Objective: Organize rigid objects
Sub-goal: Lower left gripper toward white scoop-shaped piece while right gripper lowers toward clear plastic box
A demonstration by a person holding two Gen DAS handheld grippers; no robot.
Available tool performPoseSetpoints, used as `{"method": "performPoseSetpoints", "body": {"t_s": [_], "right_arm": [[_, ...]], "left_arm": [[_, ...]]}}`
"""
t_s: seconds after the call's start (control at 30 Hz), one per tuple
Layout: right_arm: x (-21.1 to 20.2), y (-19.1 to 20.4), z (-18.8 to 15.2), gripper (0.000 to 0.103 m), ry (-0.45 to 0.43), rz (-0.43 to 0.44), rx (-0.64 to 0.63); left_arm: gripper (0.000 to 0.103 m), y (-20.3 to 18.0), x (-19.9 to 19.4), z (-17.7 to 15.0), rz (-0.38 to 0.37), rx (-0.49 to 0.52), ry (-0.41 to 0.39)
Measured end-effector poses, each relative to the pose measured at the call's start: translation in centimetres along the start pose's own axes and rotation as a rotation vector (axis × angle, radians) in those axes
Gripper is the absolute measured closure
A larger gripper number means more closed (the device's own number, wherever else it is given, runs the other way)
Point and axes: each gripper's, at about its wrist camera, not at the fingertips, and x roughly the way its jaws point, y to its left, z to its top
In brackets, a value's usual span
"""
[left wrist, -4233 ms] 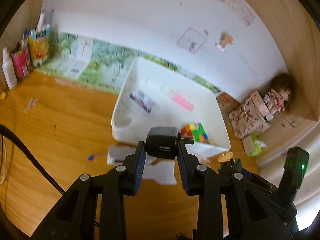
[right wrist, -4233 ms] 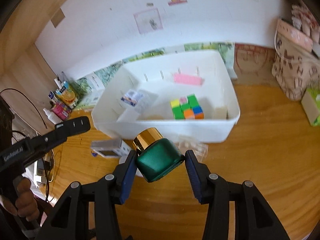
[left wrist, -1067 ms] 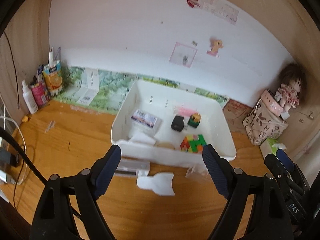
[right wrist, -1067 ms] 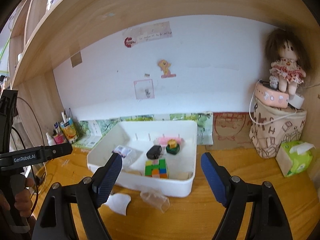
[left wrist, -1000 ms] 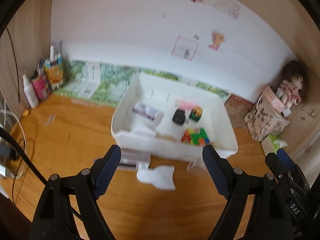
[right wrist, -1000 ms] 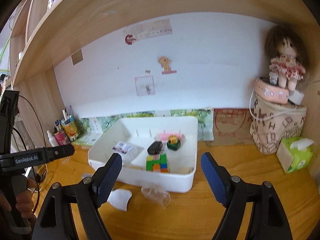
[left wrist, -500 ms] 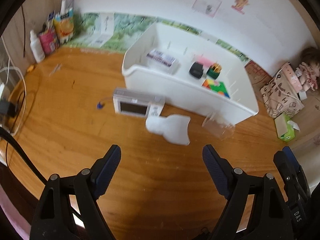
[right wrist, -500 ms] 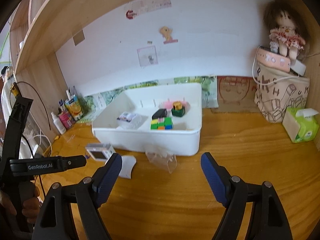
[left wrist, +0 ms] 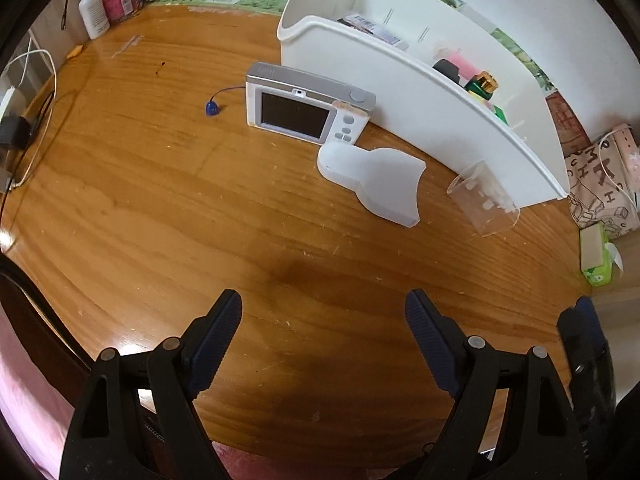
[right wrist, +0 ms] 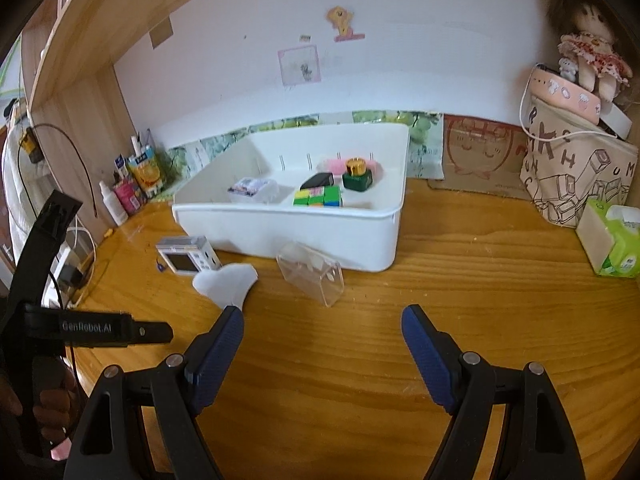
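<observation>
Wooden desk surface (left wrist: 160, 208) is seen beneath both tongs, and nothing is held by either. The left gripper (left wrist: 322, 320) is spread wide and aimed steeply down at bare wood, with no object between its blue-padded fingers (left wrist: 212, 336). Ahead of it and slightly to its left, a small silver camera (left wrist: 306, 108) is stood on its edge with its screen turned toward the tongs, just in front of the white bin (left wrist: 420, 120). Directly ahead of the left gripper, a white flat-ended plastic piece (left wrist: 376, 184) is laid on the desk, near the camera's right end. Further to the right, a clear plastic holder (left wrist: 484, 204) is placed just beside the bin's front wall. The right gripper (right wrist: 322, 328) is likewise spread, empty, and held over the desk at a shallower slant. Just ahead of it, between its tips and the bin (right wrist: 288, 232), the clear plastic holder (right wrist: 312, 272) is seen; the white plastic piece (right wrist: 226, 282) lies just beyond its left fingertip, and the camera (right wrist: 186, 258) is found further to the left. Inside the bin, beyond both tongs, a colourful cube (right wrist: 318, 196), a black block (right wrist: 318, 180), a green jar with a gold lid (right wrist: 357, 176) and a small printed packet (right wrist: 252, 189) are contained. The left gripper's handle is visible at the left edge of the right view, grasped by a person's hand (right wrist: 48, 408).
</observation>
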Motion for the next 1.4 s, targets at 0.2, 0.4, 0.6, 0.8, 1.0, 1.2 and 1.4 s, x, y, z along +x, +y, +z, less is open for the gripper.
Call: {"method": "performPoseSetpoints", "body": {"t_s": [0.2,0.4,0.6,0.8,1.0,1.2,1.4], "right_arm": [[0.7,-0.2,-0.9,0.021,0.033,-0.011,-0.043],[1.0,-0.6,-1.1,0.021,0.033,-0.017,-0.061],[1.5,-1.0,-0.6,0.021,0.035,-0.014,-0.067],[2.6,-1.0,0.0,0.021,0.05,-0.001,-0.091],[4.1,-0.9,0.6,0.021,0.076,0.024,-0.107],[5.5,-0.4,1.3,0.021,0.089,0.041,-0.128],[7.0,0.1,1.9,0.021,0.075,0.037,-0.14]], "left_arm": [[0.017,-1.5,0.5,-0.1,-0.01,0.07,0.006],[0.017,-2.3,1.1,0.7,0.0,0.09,0.019],[0.017,-2.7,1.7,1.8,0.044,0.08,0.001],[0.015,-2.7,2.4,3.6,0.031,0.07,-0.016],[0.005,-2.9,3.7,5.7,-0.002,0.055,0.041],[0.003,-2.7,4.8,7.7,-0.01,0.004,0.068],[0.003,-2.8,5.9,9.5,0.019,0.005,0.083]]}}
